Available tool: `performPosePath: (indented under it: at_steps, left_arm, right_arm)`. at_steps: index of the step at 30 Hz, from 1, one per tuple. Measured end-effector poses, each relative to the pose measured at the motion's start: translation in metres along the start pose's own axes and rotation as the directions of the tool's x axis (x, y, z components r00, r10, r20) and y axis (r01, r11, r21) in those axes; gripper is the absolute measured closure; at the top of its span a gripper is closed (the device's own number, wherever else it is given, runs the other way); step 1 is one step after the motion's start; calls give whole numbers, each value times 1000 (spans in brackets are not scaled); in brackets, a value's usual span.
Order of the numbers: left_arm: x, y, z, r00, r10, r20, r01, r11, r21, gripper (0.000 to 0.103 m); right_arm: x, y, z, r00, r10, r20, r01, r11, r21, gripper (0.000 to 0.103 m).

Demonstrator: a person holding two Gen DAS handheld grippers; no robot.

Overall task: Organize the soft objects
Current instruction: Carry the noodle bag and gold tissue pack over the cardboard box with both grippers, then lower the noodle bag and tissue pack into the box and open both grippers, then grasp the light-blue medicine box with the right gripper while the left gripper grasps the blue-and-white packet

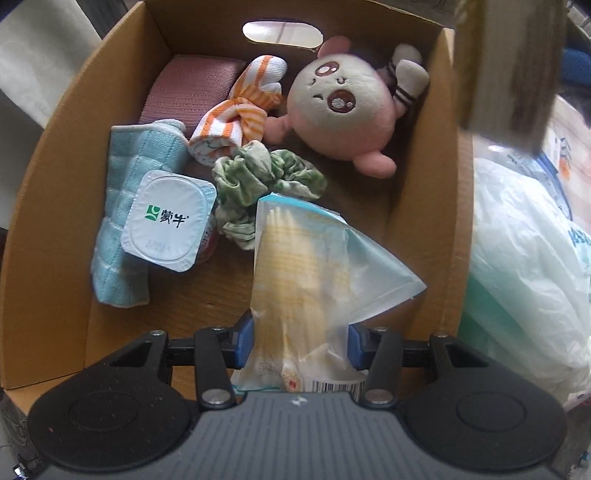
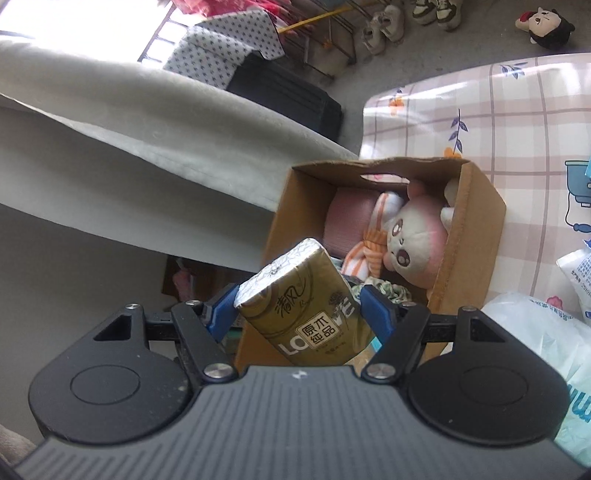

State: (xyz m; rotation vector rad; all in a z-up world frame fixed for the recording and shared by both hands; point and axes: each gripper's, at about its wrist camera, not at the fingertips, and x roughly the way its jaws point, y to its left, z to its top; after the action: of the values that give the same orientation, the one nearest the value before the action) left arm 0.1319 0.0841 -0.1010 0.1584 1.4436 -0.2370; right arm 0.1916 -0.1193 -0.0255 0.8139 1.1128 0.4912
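Note:
My left gripper (image 1: 301, 345) is shut on a clear bag of cotton swabs (image 1: 306, 280), held just above the near end of the open cardboard box (image 1: 55, 192). Inside lie a pink plush toy (image 1: 343, 107), an orange striped cloth (image 1: 240, 114), a green scrunchie (image 1: 258, 181), a blue towel (image 1: 122, 206), a yogurt cup (image 1: 170, 221) and a pink cloth (image 1: 188, 88). My right gripper (image 2: 295, 310) is shut on a gold tissue pack (image 2: 306, 306), held above the box's near end (image 2: 476, 236); the pack also shows blurred in the left view (image 1: 509, 62).
The box stands on a table with a pink checked cloth (image 2: 517, 122). White plastic bags (image 1: 524, 273) lie right of the box. A grey sofa edge (image 2: 110, 147) is to the left. Shoes and a doll (image 2: 546, 26) lie on the floor beyond.

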Motion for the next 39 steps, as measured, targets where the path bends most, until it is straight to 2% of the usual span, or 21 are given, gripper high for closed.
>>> performPosePath:
  at_steps: [2, 7, 15, 21, 25, 29, 33, 36, 39]
  left_arm:
    - [1, 3, 1, 1000, -13, -9, 13, 1000, -4, 49]
    - [4, 11, 5, 999, -16, -40, 16, 1000, 6, 51]
    - [14, 19, 4, 997, -41, -65, 41, 999, -2, 50]
    - [18, 30, 1, 995, -10, -102, 6, 999, -33, 47]
    - [11, 39, -2, 995, -16, -98, 11, 998, -55, 35]
    - [3, 45, -5, 996, -26, -83, 20, 997, -76, 33]
    - [-2, 53, -5, 997, -35, -67, 29, 996, -89, 33]
    - [-4, 49, -3, 998, -41, -55, 35, 994, -102, 33]
    - [-8, 46, 0, 998, -49, -46, 44, 993, -111, 33]
  right_arm:
    - [10, 1, -1, 999, -30, -20, 30, 1000, -9, 32]
    - [26, 7, -2, 992, -106, -62, 103, 993, -58, 32]
    - [40, 15, 0, 979, -170, -109, 154, 977, -147, 32]
    - [45, 17, 2, 968, -213, -137, 188, 966, -175, 32]
    - [57, 22, 2, 946, -257, -196, 209, 949, -236, 32]
    - [73, 31, -1, 907, -338, -250, 241, 905, -350, 30]
    - [82, 41, -4, 881, -391, -266, 254, 865, -433, 27]
    - [82, 43, -5, 876, -407, -260, 262, 853, -451, 27]
    - [76, 43, -5, 884, -396, -246, 264, 860, -437, 27]
